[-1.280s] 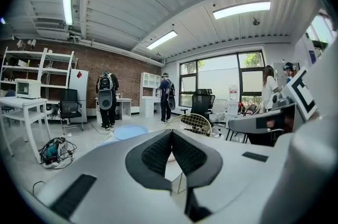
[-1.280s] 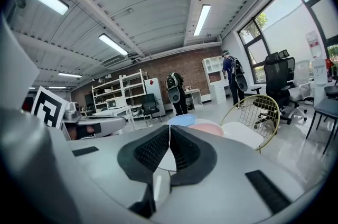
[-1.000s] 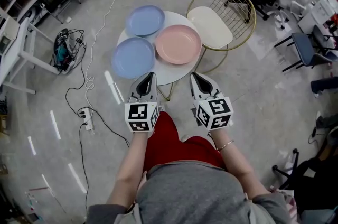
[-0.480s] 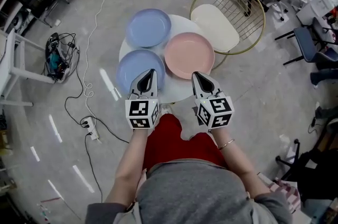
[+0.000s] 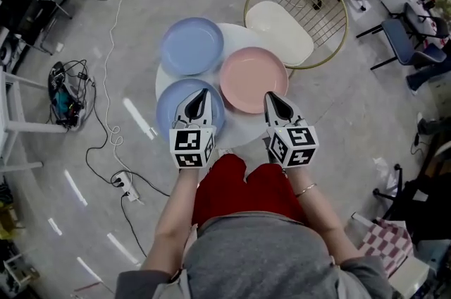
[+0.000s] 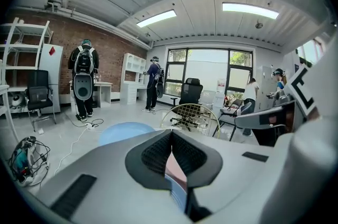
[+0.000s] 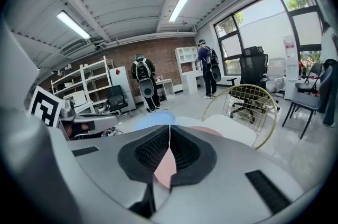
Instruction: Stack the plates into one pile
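— Our right gripper [image 7: 169,127] fills the lower middle, and we see its jaws meeting at the tips, nothing between them.
— Through the slit beneath we glimpse the pink plate [image 7: 165,169]; a blue plate [image 7: 153,119] lies just past the tips.
— At the right we have the gold wire chair [image 7: 231,123], and a person with a backpack [image 7: 142,83] stands by the brick wall [image 7: 163,59] behind.

White table [image 5: 229,34] bears far blue plate [image 5: 192,45], near blue plate [image 5: 169,108] — pink plate [image 5: 252,77].

plates [image 5: 254,79] fill the round table [image 5: 236,37]; near side open, wire chair [image 5: 282,29] crowds its far right.
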The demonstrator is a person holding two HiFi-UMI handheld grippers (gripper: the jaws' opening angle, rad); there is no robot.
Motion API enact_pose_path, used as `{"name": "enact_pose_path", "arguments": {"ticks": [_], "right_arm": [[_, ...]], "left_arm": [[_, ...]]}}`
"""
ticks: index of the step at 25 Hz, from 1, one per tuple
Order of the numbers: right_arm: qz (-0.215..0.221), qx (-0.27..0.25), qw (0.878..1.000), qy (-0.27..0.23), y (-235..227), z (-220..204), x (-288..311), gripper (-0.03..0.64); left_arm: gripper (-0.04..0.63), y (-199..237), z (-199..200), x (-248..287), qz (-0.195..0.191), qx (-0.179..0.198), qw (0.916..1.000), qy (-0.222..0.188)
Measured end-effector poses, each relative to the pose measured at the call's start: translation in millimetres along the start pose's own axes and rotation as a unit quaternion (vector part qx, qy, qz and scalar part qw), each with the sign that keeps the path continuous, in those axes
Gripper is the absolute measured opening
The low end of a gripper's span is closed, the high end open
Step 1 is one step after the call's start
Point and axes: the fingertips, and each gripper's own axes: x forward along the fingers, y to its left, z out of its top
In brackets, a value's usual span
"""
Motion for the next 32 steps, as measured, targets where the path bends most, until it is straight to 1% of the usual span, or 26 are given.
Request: {"name": "enact_pose_path", "arguments": {"ticks": [4, 7, 9, 11, 15, 18, 22, 27, 32], "right_arm": [[-0.021, 0.007, 1.000, 0.009, -10, -4, 1, 0.029], [-0.016, 0.007, 1.000, 0.020, -7, -12, 4, 0.029], [-0.005, 0.005, 1.000, 0.029, 1, -18, 9, 0.029], [0.013, 0.002, 0.999, 0.040, 11, -23, 17, 0.029], [0.065, -0.013, 0.996, 0.065, 34, -30, 34, 0.029], [0.099, -0.029, 0.991, 0.085, 56, -39, 50, 0.029], [0.129, -0.049, 0.984, 0.113, 84, -55, 65, 0.029], [0.149, -0.063, 0.976, 0.148, 108, -78, 80, 0.029], [0.157, -0.074, 0.969, 0.177, 115, -98, 85, 0.029]], "left_arm": [[0.015, 4, -4, 14, -0.010, 0.002, 0.9999, 0.009], [0.015, 9, -11, 16, -0.006, 0.002, 0.9998, 0.017], [0.015, 15, -18, 13, 0.003, 0.000, 0.9997, 0.024], [0.015, 24, -26, 7, 0.019, -0.005, 0.9992, 0.034], [0.015, 42, -42, -14, 0.070, -0.024, 0.9960, 0.049], [0.015, 61, -57, -34, 0.111, -0.039, 0.9912, 0.060], [0.015, 87, -79, -59, 0.156, -0.064, 0.9828, 0.075], [0.015, 112, -107, -85, 0.198, -0.096, 0.9715, 0.088], [0.015, 118, -131, -103, 0.226, -0.123, 0.9612, 0.101]]}}
